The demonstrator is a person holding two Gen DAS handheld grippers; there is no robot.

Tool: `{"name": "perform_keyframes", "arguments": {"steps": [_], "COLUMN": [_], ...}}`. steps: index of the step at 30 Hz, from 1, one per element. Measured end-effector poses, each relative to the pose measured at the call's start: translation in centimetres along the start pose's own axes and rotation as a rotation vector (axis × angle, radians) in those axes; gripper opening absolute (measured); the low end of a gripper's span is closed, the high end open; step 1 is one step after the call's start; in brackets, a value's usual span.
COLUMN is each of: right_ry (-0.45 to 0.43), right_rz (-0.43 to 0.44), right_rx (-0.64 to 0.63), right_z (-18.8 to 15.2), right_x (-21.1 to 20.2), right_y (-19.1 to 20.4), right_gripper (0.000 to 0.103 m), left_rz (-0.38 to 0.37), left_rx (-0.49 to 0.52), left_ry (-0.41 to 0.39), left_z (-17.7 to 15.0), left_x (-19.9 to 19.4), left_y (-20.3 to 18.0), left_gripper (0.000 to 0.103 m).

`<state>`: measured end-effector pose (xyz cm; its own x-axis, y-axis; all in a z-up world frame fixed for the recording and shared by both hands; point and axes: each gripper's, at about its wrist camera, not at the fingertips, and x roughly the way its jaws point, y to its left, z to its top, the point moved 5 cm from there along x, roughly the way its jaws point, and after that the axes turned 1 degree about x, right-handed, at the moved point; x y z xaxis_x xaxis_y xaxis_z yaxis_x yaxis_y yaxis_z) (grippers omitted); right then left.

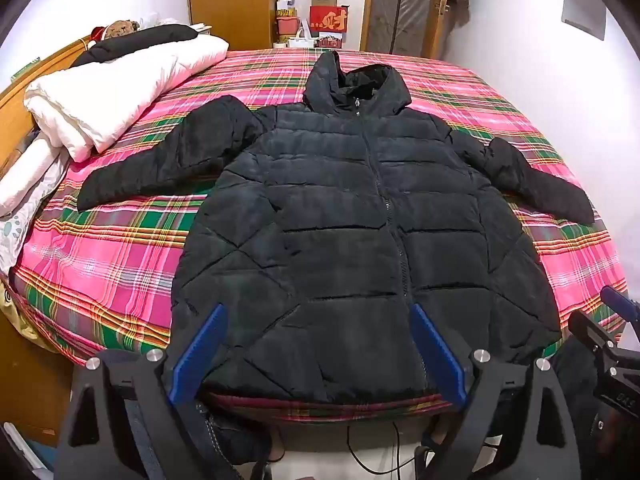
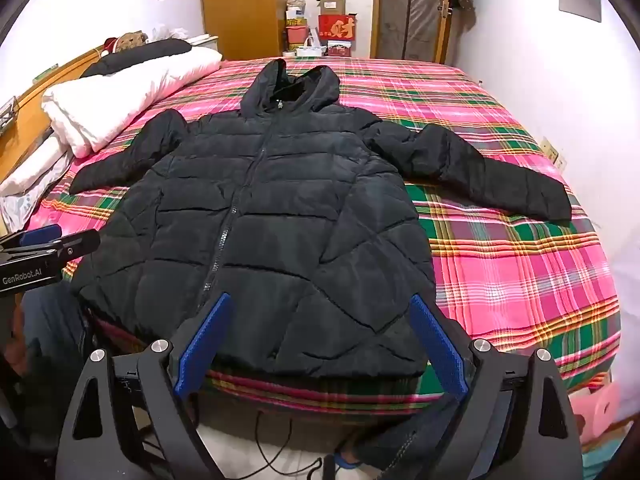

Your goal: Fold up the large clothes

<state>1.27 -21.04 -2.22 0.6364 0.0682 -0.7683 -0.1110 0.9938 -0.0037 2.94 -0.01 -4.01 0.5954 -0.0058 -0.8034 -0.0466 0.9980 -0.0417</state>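
A black quilted hooded jacket lies flat, front up and zipped, on the plaid bedspread. Both sleeves spread out to the sides, and the hood points toward the far wall. My left gripper hovers open above the jacket's hem, blue pads wide apart with nothing between them. My right gripper is open too, over the hem's right part, empty. The right gripper's body shows at the left wrist view's right edge, and the left gripper's body shows at the right wrist view's left edge.
A folded white duvet and pillows lie along the bed's left side by the wooden headboard. Boxes and a wardrobe stand past the far edge. A black cable lies on the floor below me.
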Motion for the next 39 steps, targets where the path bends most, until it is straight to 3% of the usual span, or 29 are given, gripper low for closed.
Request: {"name": "perform_keyframes", "arguments": {"steps": [39], "right_ry": [0.006], "right_rz": [0.001], "right_rx": [0.002], "right_z": [-0.3], "right_x": [0.1], "right_y": [0.4], "right_gripper": [0.090], "left_rz": [-0.021], "left_rx": [0.012], "left_ry": [0.025], "left_z": [-1.3], "left_x": [0.1], "left_y": [-0.3], "left_gripper": [0.093]}}
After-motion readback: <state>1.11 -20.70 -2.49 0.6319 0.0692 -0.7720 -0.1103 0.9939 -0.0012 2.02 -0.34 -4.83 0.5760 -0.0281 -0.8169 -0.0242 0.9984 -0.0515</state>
